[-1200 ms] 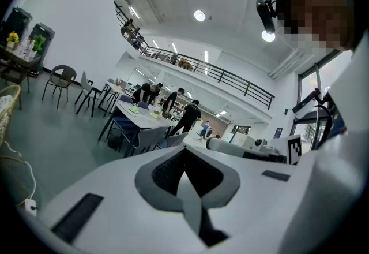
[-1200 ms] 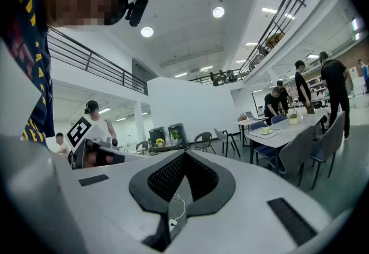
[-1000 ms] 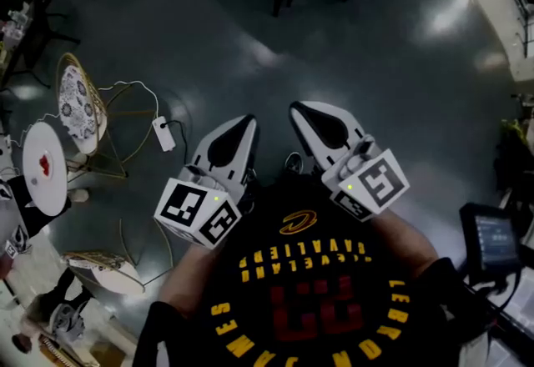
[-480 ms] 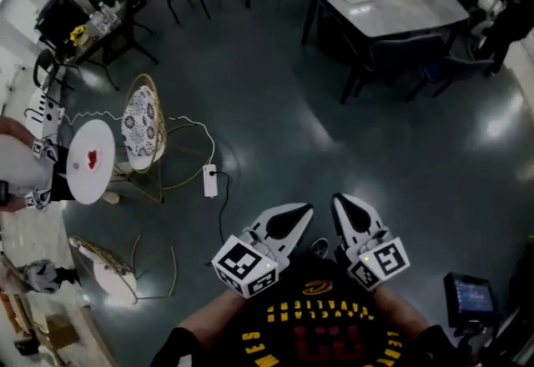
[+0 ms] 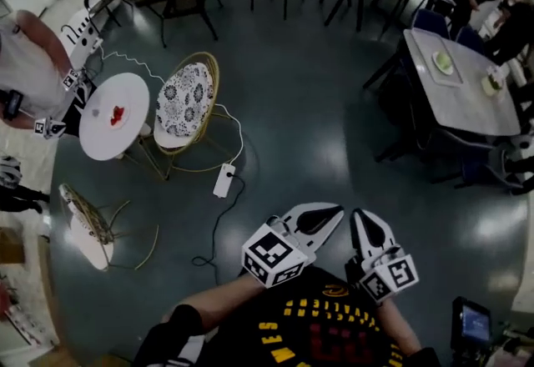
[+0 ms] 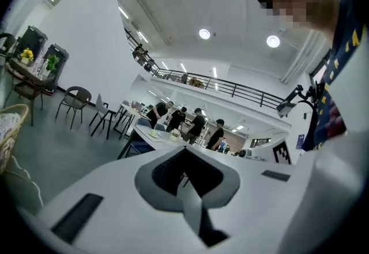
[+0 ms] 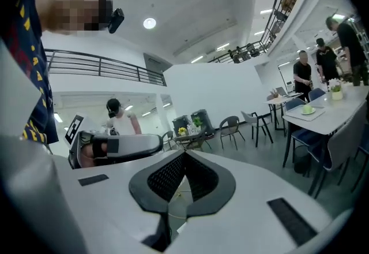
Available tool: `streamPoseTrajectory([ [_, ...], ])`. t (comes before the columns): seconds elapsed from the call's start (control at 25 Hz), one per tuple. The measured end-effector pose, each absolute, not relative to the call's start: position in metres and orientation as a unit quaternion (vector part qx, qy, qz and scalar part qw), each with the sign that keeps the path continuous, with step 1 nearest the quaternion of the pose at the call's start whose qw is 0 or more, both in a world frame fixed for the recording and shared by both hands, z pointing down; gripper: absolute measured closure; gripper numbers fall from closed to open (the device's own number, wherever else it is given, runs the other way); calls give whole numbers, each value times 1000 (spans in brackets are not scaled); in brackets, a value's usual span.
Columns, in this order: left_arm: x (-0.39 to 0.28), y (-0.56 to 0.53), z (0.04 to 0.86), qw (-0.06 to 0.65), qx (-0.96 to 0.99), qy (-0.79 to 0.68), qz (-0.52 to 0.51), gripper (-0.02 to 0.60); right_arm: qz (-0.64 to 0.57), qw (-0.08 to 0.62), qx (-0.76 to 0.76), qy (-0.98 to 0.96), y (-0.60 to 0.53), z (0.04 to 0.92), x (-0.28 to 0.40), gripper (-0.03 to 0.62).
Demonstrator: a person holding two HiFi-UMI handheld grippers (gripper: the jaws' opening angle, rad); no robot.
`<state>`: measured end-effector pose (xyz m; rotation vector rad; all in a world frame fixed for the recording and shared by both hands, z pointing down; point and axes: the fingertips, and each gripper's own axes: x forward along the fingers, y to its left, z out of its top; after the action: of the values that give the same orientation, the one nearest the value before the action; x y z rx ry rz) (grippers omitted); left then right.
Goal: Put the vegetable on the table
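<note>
Left claw [image 5: 332, 212] and right claw [image 5: 364, 217] pressed together, empty. Could snag power strip [image 5: 224, 180] cord on floor [image 5: 317, 123] while crossing toward round worktop [image 5: 96, 138].

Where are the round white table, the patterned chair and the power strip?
round white table [image 5: 104, 136], head view, bare top
patterned chair [image 5: 185, 98], head view, seat cushion
power strip [image 5: 224, 181], head view, its middle
</note>
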<state>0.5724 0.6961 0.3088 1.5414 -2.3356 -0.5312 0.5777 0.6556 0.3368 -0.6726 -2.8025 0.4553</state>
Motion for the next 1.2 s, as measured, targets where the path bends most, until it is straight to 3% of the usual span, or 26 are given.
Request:
streamPoseTrajectory([
  [0.52,378,721,341,169,449,-849,-222,581,142,154,-311,-927,682,361,380,588],
  [0.8,269,620,321,163,460,-854,-177,581,192,101,-256,-942,552,336,268,588],
  [1.2,172,473,317,196,517,-818,-158,581,232,99,-169,-953,395,338,184,588],
])
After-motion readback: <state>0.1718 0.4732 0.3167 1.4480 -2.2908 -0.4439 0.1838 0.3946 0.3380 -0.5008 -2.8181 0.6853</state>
